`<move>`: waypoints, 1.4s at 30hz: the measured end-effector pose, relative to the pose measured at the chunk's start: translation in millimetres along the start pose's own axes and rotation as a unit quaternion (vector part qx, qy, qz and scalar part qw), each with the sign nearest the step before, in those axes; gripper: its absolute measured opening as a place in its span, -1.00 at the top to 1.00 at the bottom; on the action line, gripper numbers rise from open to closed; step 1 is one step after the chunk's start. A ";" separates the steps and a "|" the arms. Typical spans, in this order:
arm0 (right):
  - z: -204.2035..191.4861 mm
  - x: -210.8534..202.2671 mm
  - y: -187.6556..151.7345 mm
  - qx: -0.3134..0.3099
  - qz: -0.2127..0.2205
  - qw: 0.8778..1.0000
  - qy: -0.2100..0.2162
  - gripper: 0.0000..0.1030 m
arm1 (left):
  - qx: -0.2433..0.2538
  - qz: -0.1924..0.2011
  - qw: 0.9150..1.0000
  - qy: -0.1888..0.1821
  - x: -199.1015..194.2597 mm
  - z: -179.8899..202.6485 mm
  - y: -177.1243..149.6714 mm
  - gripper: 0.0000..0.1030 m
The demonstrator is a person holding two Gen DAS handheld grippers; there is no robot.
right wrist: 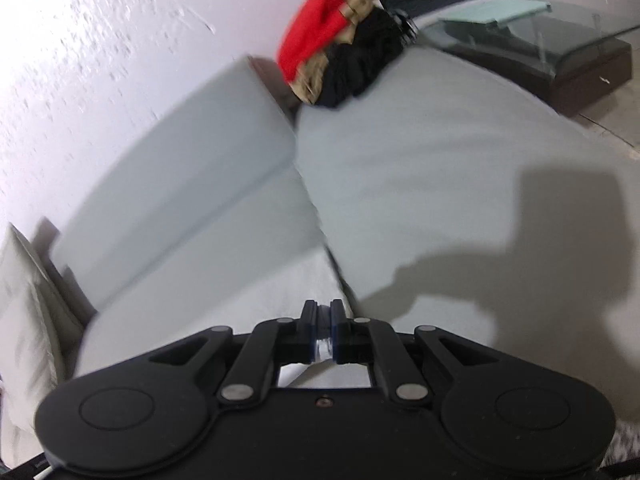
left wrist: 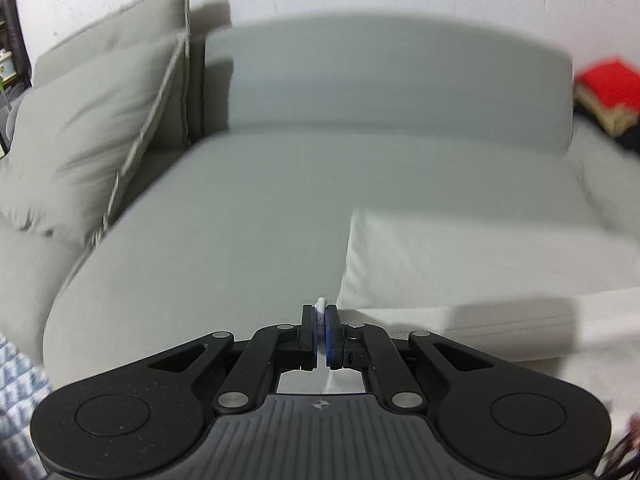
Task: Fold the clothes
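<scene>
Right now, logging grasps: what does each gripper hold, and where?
Both pinch the white garment: left gripper at its near-left edge, right gripper on white fabric, spot unclear.

Both views are smeared by motion blur, so the sofa [left wrist: 224,216] shows no weave and its back cushion [left wrist: 392,92] has soft edges. The white garment [left wrist: 472,256] runs off the right edge of the left wrist view, and its near part is hidden under the left gripper [left wrist: 320,320]. In the right wrist view the right gripper [right wrist: 323,320] covers most of that cloth. The pile of clothes [right wrist: 340,44] at the far end is too blurred to tell its pieces apart. The glass table [right wrist: 532,24] is cut off at the right edge.
</scene>
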State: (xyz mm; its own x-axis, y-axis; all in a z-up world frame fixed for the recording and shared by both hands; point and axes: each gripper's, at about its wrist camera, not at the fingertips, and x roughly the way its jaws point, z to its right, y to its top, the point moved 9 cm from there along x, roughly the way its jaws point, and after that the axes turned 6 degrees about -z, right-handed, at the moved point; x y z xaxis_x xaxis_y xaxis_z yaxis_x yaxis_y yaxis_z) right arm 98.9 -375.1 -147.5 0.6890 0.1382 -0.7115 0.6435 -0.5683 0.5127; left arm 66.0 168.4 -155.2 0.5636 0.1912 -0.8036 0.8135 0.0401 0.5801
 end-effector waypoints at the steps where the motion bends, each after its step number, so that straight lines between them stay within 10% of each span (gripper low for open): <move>1: 5.8 3.7 -6.7 0.001 -0.007 1.000 -0.009 0.88 | 0.005 -0.012 1.000 0.009 3.9 1.9 -3.1 0.92; 7: 23.2 8.5 -31.0 -0.013 -0.035 0.999 -0.029 0.84 | 0.037 -0.057 0.995 0.071 4.6 -4.9 -19.3 0.56; 10: 27.5 -15.3 -31.7 -0.006 -0.017 1.000 -0.003 0.35 | -0.011 -0.024 0.999 0.035 -10.4 -31.8 -21.9 0.44; 14: 14.0 -28.5 -27.5 -0.034 -0.003 0.999 0.021 0.24 | -0.014 0.040 0.999 -0.021 -39.3 -17.5 -15.6 0.41; 27: -64.5 75.0 -59.5 -0.116 -0.171 0.978 -0.004 0.62 | 0.150 -0.049 0.986 -0.054 47.9 104.4 6.7 0.24; 33: -53.5 24.8 -96.8 -0.111 -0.313 0.942 0.054 0.63 | 0.204 -0.086 0.964 -0.147 -20.5 78.7 -52.6 0.41; 42: -30.7 -40.7 -58.2 -0.075 -0.156 0.981 0.084 0.45 | 0.053 0.018 0.986 -0.160 -61.0 17.3 -36.0 0.31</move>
State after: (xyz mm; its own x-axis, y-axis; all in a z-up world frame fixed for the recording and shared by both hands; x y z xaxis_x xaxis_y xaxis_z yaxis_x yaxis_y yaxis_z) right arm 43.6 -322.8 -133.6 0.4886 0.4253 -0.7619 0.8646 -0.3533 0.3573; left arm 4.8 138.3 -129.3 0.5941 -0.1297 -0.7938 0.7936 -0.0665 0.6048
